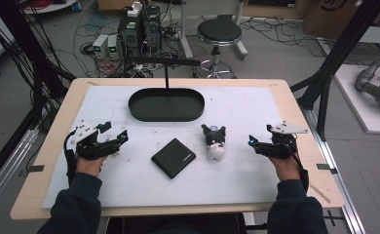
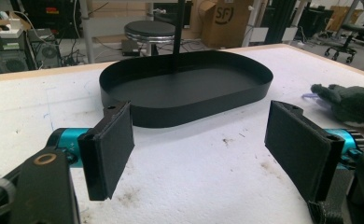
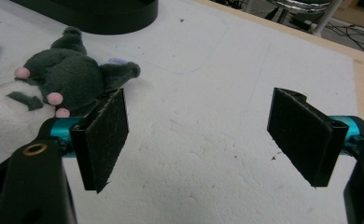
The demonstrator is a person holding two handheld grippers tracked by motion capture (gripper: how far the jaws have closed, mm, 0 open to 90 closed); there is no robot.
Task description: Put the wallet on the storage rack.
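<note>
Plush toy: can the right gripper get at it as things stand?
Probably yes. The right gripper is open, facing the plush toy, with bare white mat between them and nothing in the way.

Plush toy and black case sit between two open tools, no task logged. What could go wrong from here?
1. The plush toy is soft and lies on its side; the right tool could pinch only an ear and let it slip.
2. The black case lies flat on the foam mat; the left tool may scrape the mat.
3. The tray has an upright post that could snag a tool.
</note>
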